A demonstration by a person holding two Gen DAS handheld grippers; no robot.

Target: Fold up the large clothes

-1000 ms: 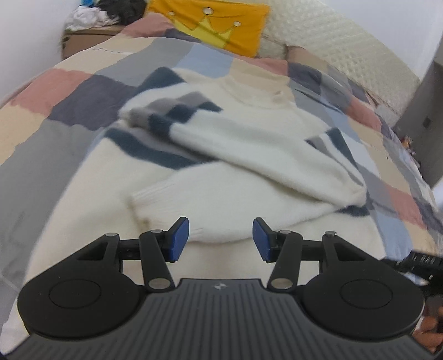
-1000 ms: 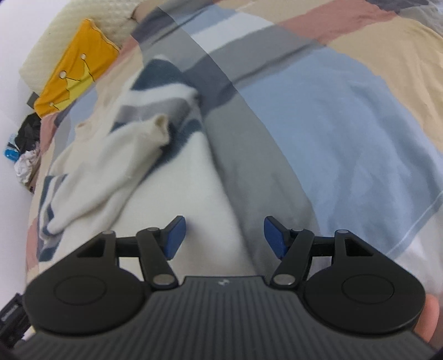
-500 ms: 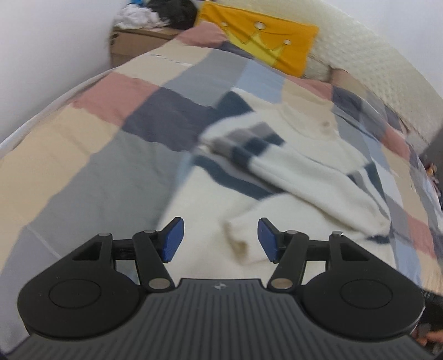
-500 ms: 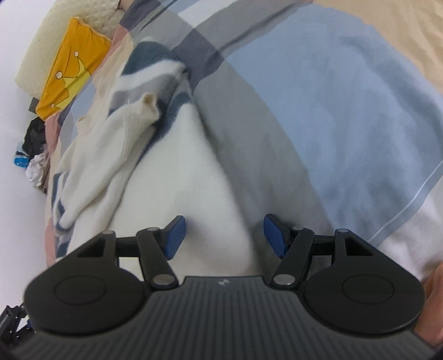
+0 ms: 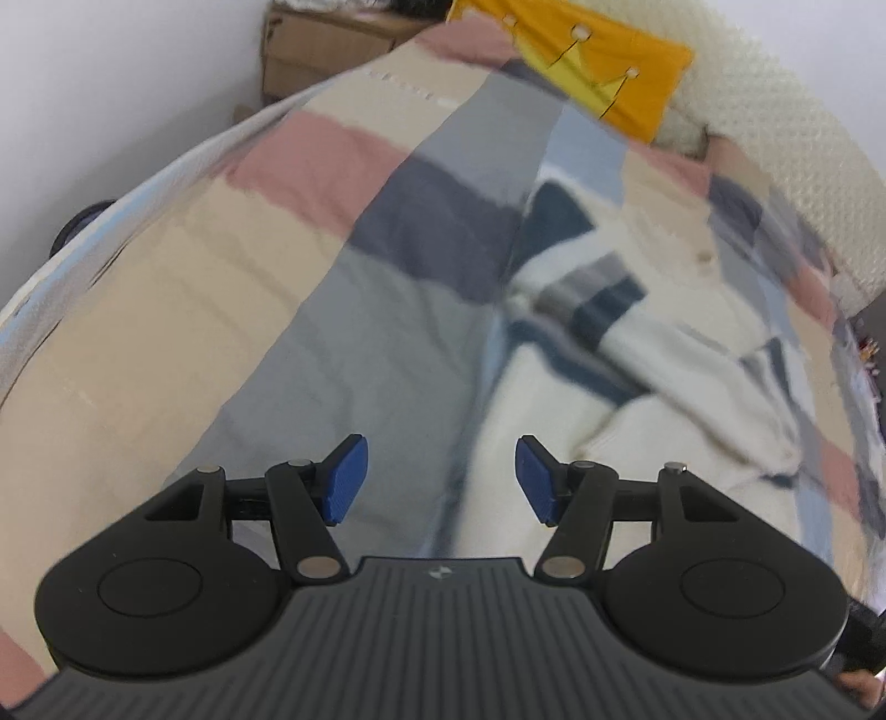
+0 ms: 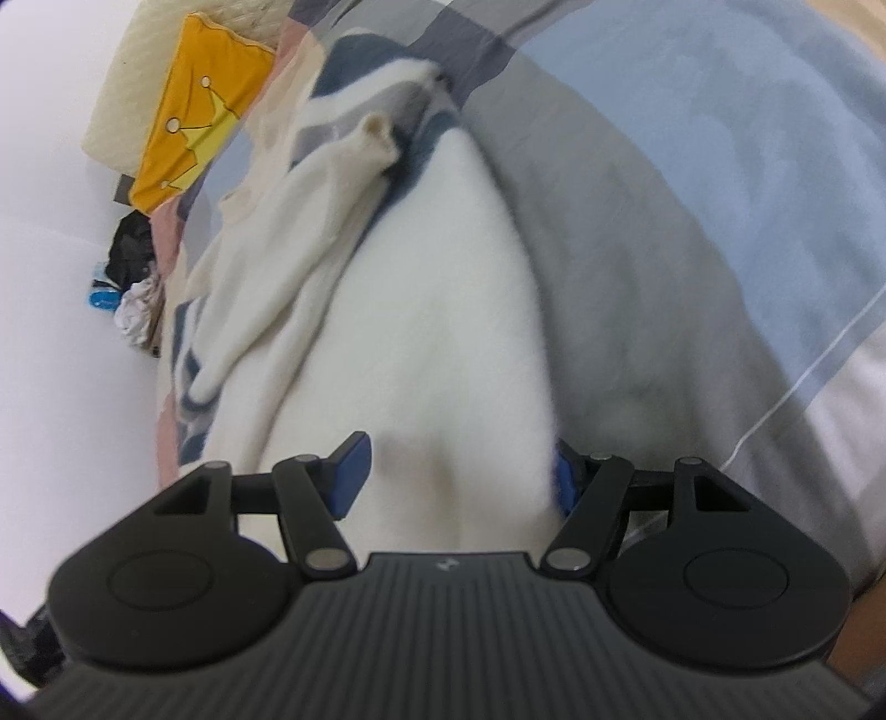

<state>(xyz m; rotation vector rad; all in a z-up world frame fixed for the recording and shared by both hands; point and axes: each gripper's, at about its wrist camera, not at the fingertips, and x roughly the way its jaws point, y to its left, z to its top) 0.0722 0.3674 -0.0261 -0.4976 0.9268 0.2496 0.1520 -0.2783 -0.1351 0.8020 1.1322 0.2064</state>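
A cream sweater with navy and grey stripes lies on the patchwork bed, both sleeves folded across its body. My left gripper is open and empty, over the sweater's left side edge where it meets the grey patch. In the right wrist view the sweater fills the middle. My right gripper is open, and the sweater's lower right corner lies between its jaws, partly covering the right fingertip.
The patchwork quilt covers the bed. A yellow crown pillow and a cream headboard lie at the far end. A cardboard box stands by the wall. A pile of dark clothes lies beyond the bed.
My left gripper has swung left from the sweater's middle to its left edge. My right gripper has moved forward, so the sweater's corner now sits between its jaws.
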